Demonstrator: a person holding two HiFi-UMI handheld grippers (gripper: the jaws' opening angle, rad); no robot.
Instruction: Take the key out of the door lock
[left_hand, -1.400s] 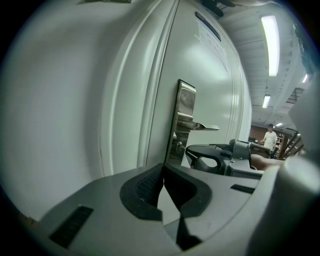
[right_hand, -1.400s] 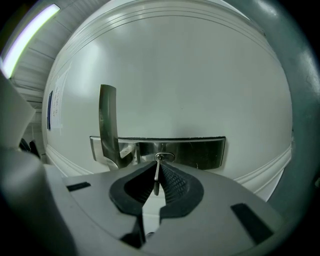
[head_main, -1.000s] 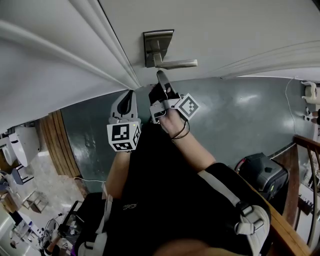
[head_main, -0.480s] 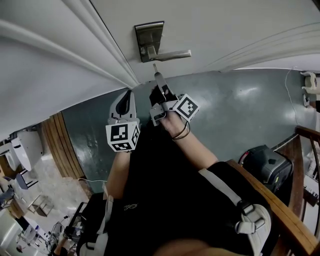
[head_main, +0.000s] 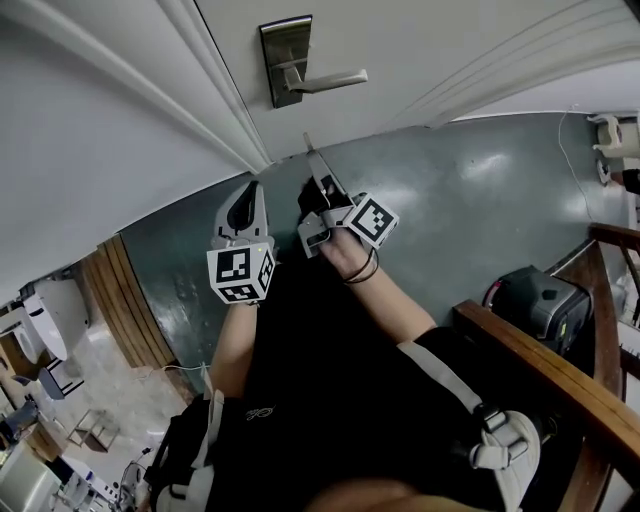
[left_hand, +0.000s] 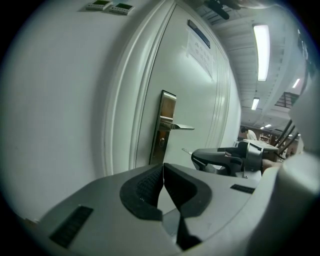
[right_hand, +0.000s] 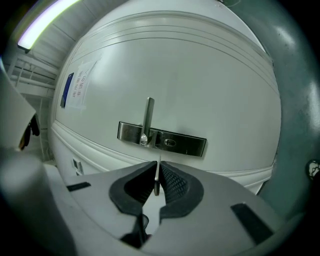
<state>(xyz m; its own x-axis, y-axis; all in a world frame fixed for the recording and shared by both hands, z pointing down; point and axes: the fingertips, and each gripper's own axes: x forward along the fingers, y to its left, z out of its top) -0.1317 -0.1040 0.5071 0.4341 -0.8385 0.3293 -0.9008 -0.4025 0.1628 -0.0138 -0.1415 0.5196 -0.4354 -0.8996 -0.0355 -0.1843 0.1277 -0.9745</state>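
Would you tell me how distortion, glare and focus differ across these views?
Head view: wide-angle bends the door mouldings, floor shows glare. Left gripper view: ceiling lamp is blown out. Right gripper view: lock plate is sharp, the close key softer.

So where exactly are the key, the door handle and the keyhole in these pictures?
key (right_hand: 156, 178), right gripper view, on its thin metal edge.
door handle (head_main: 328, 79), head view, on the middle of the lever.
keyhole (right_hand: 169, 142), right gripper view, on the dark slot in the plate.
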